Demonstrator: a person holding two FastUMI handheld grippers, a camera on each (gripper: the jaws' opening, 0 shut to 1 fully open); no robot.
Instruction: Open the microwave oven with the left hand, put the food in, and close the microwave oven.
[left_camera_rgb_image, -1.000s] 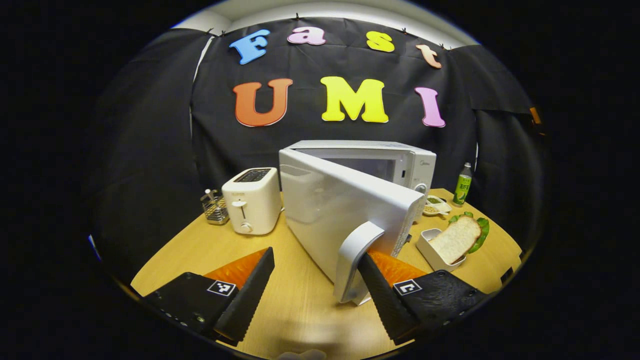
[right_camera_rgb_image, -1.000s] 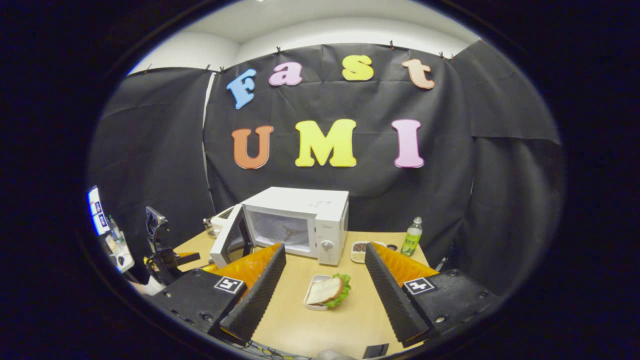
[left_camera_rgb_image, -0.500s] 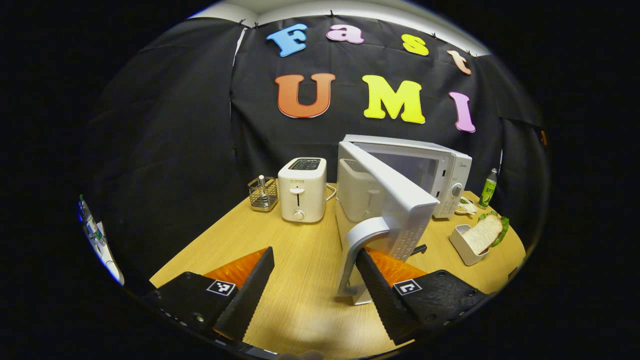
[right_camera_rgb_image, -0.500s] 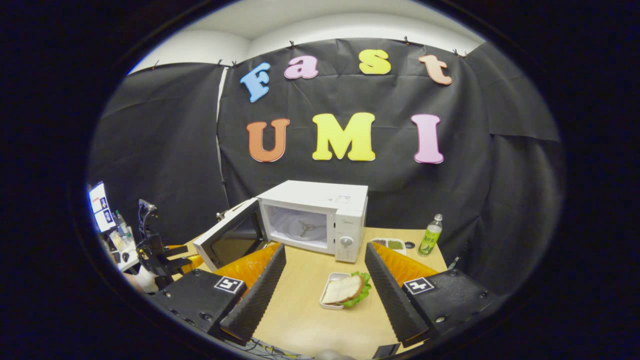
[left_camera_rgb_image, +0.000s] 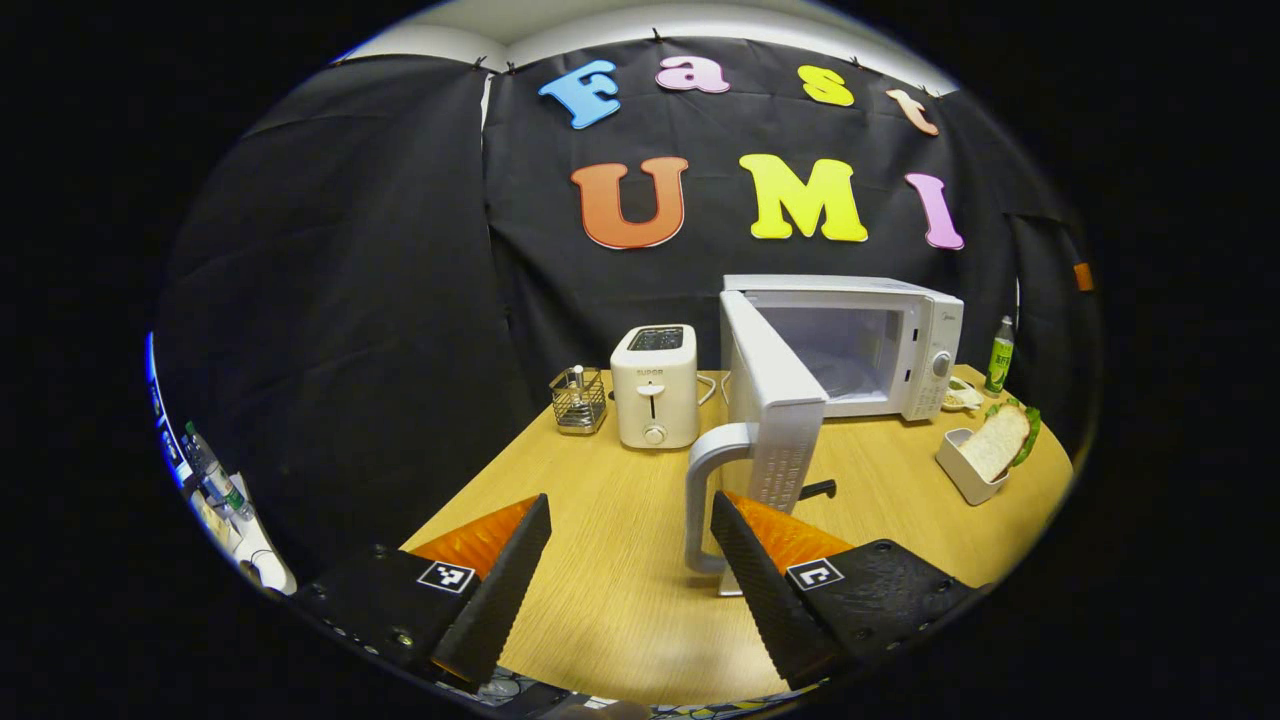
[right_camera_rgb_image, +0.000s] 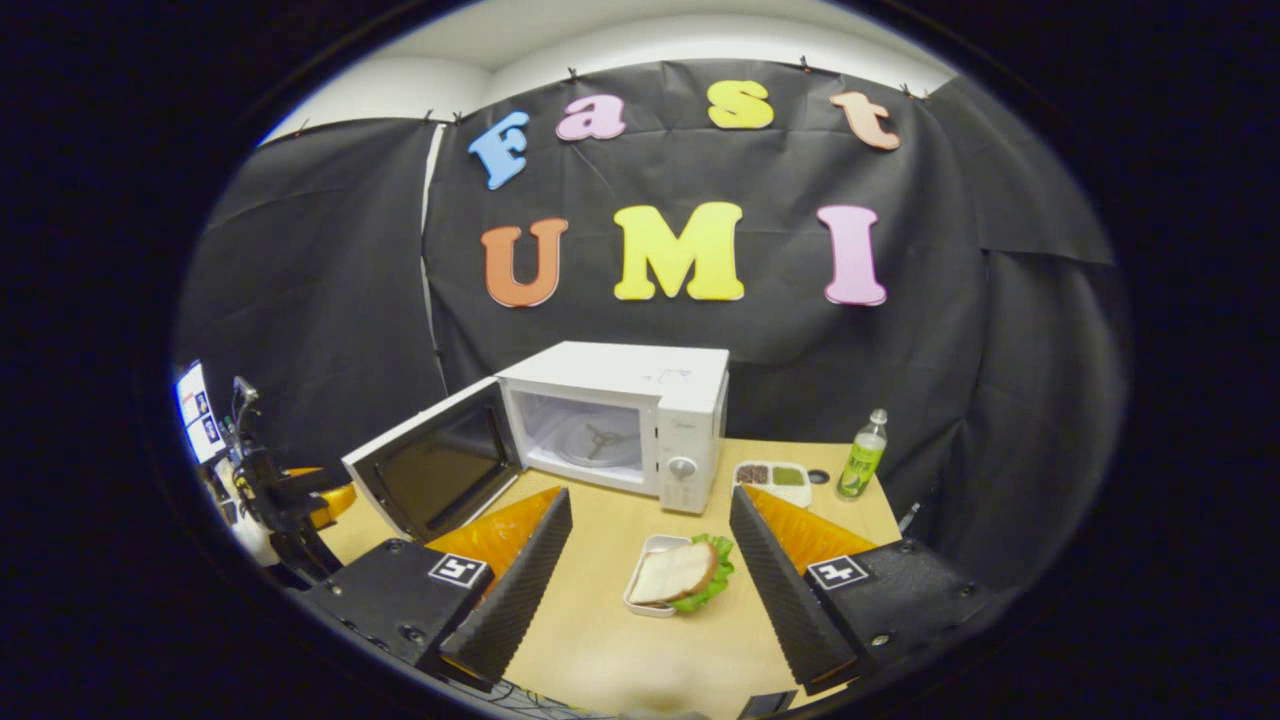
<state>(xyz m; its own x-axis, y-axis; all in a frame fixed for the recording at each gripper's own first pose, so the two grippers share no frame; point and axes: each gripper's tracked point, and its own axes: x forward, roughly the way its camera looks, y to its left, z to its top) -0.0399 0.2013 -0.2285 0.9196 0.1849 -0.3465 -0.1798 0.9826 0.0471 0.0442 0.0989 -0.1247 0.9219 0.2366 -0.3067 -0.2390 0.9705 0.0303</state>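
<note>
On the table (left_camera_rgb_image: 620, 560), your microwave door (left_camera_rgb_image: 770, 400) stands wide open; step 1 looks done. Both the left gripper (left_camera_rgb_image: 630, 560) and right gripper (right_camera_rgb_image: 650, 560) gape empty. The sandwich (right_camera_rgb_image: 678, 575) waits in its tray, unloaded.

The left gripper view is taken from low over the table (left_camera_rgb_image: 600, 600), at its front left, close to the open microwave door (left_camera_rgb_image: 775, 400), which is seen almost edge-on. The right gripper view is taken from farther back and higher, facing the microwave (right_camera_rgb_image: 620, 420) nearly head-on (its cavity is looked straight into). The microwave, the sandwich tray (right_camera_rgb_image: 680, 578), the green bottle (right_camera_rgb_image: 862, 467) and the booth wall are shared by both views.
</note>
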